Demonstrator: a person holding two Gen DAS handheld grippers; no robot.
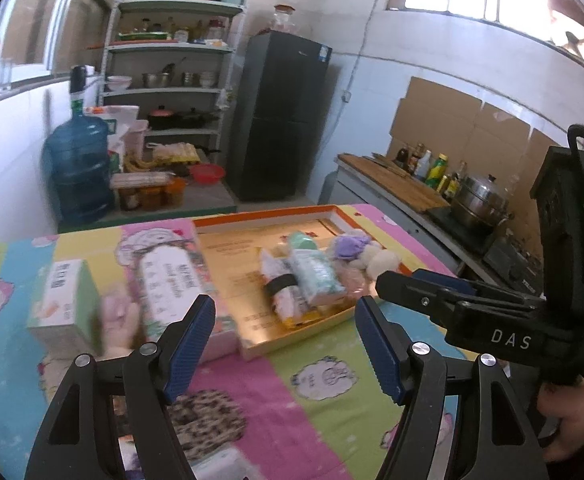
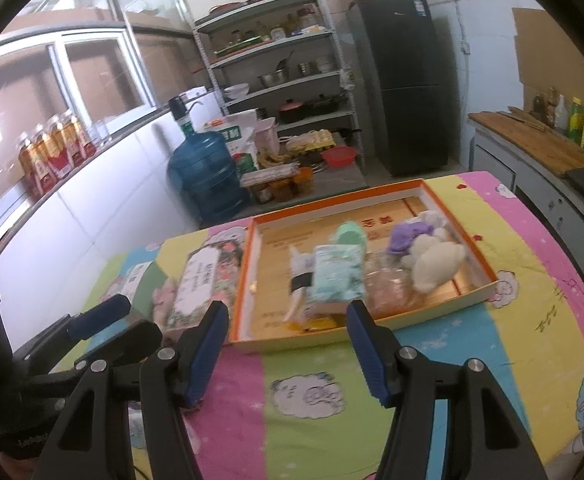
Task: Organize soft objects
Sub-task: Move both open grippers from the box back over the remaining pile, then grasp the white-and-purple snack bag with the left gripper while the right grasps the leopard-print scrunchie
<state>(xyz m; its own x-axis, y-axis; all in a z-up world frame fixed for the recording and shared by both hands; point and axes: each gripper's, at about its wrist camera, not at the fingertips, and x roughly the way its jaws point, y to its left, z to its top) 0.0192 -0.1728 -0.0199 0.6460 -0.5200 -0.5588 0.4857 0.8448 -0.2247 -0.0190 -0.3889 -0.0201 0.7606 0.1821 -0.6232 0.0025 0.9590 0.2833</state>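
An orange-rimmed shallow box (image 1: pixel 251 350) (image 2: pixel 247 276) lies on the patterned cloth and holds several soft things: a teal tissue pack (image 1: pixel 316 276) (image 2: pixel 338 274), a banded white pack (image 1: pixel 281 290) (image 2: pixel 300 280), a purple plush (image 1: pixel 350 246) (image 2: pixel 404 236) and a cream plush (image 1: pixel 382 262) (image 2: pixel 436 266). Left of the box lie a long floral tissue pack (image 1: pixel 171 280) (image 2: pixel 199 280) and a green-white carton (image 1: pixel 63 300) (image 2: pixel 137 276). My left gripper (image 1: pixel 285 344) hovers open and empty before the box. My right gripper (image 2: pixel 285 346) is open and empty too; it shows in the left view (image 1: pixel 424 284).
The table carries a bright cartoon cloth (image 1: pixel 292 400) (image 2: pixel 532 280). Beyond it stand a blue water jug (image 1: pixel 77 168) (image 2: pixel 205 176), a shelf rack (image 1: pixel 171 80) (image 2: pixel 279 64), a dark fridge (image 1: pixel 279 116) (image 2: pixel 400 84) and a counter with a steel pot (image 1: pixel 480 200) on the right.
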